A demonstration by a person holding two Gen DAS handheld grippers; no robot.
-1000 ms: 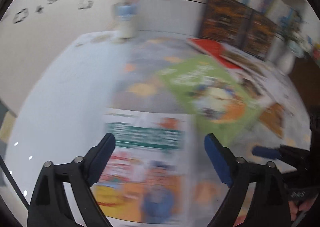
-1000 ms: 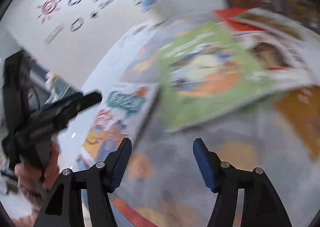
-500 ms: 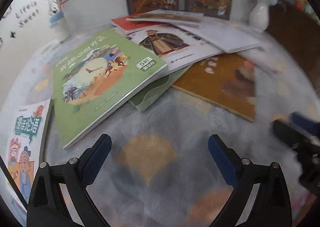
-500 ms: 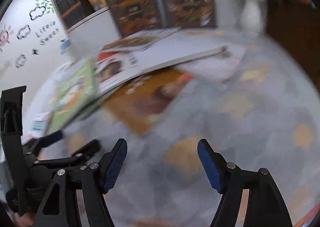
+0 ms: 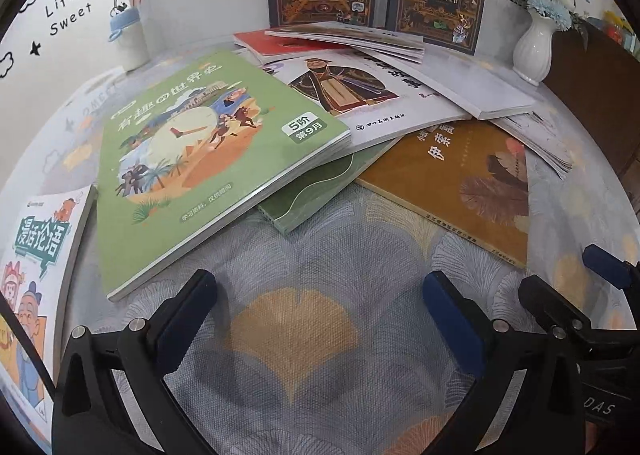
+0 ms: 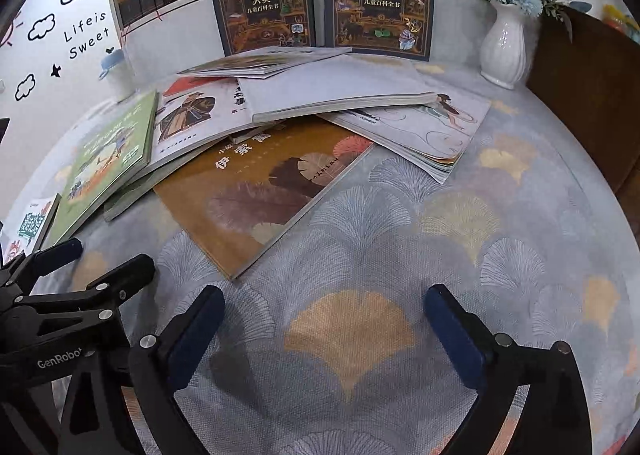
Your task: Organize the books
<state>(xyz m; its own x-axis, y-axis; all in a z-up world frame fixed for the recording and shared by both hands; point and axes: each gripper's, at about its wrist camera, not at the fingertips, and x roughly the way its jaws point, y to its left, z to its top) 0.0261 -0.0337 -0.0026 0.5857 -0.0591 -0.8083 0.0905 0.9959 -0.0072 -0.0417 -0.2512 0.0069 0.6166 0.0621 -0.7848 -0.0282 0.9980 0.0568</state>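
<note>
Left tool (image 5: 320,303) opening, green book (image 5: 208,159) beyond

counter cloth (image 6: 460,191): grey, orange ginkgo-leaf print | flat paperback book (image 5: 192,159): green cover | thin book (image 6: 264,191): ochre, brown feathers | ribbed vase (image 6: 505,47): white

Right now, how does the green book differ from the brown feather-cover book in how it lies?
The green book is tilted, its far edge propped on other books; the brown feather-cover book lies flat on the tablecloth. The green book sits on top of the pile; the brown one is partly under others. Both lie face up, untouched by either tool.
</note>
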